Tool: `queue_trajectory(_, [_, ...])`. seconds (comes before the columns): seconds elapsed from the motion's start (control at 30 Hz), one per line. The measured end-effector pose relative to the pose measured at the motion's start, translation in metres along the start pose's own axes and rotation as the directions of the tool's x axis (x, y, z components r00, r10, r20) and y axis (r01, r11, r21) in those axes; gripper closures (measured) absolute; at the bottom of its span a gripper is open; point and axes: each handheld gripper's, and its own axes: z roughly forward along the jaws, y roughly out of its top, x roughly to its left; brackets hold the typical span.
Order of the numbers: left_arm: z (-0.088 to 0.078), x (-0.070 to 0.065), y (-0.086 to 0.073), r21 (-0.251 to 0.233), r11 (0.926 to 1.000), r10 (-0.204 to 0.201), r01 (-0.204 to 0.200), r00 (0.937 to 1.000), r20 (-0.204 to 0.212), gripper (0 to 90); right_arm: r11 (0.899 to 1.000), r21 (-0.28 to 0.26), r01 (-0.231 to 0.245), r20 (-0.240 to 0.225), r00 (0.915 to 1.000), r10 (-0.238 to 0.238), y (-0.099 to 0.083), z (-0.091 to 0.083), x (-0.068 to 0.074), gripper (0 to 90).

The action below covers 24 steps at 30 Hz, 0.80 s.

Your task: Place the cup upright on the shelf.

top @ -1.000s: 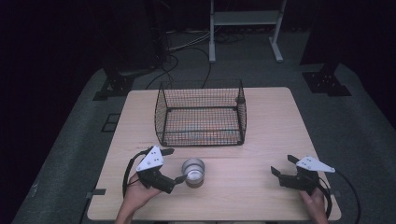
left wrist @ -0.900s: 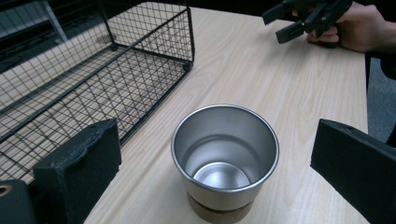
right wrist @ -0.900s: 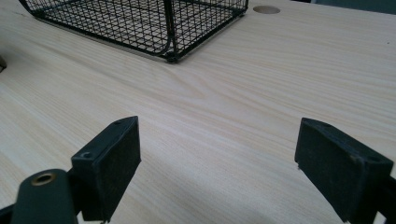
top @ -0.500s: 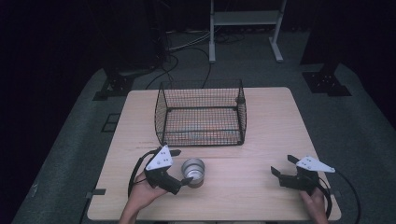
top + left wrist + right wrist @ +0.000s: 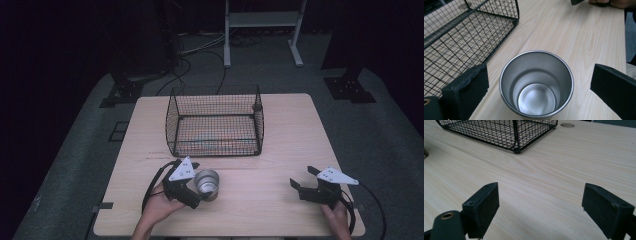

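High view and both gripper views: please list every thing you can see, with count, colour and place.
Metal cup: one, silver, upright on the table near the front edge, between the open jaws of the left claw.
Wire basket: one, black, on the middle of the table, behind the cup.
Table: one, light wood, on a grey floor.
Metal stand: one, white, on the floor behind the table.
Left claw: one, black, open around the cup.
Right claw: one, black, open, above bare table at the front right.
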Motion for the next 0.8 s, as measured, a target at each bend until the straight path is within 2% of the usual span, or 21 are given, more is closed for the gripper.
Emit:
queue_trajectory(0.2, [0.008,0.001,-0.001,0.033,0.9994,-0.001,0.000,0.9999,0.010,0.7,1.000,-0.001,0.001,-0.002,1.0000,-0.001,0.000,0.000,0.000,13.6])
queue_trajectory(0.43, [0.014,0.004,-0.002,0.072,0.9974,-0.002,0.002,1.0000,-0.005,0.7,1.000,-0.001,0.002,-0.003,1.0000,-0.002,0.000,0.000,0.000,13.6])
queue_trajectory(0.57, [0.018,0.004,-0.003,0.094,0.9956,-0.006,0.006,1.0000,0.001,0.7,1.000,0.000,0.002,-0.003,1.0000,-0.002,0.000,0.000,0.000,13.6])
queue_trajectory(0.8, [0.027,0.006,-0.008,0.117,0.9928,-0.028,0.026,0.9995,0.015,0.7,1.000,0.000,0.003,-0.003,1.0000,-0.003,0.000,0.000,0.000,13.6])
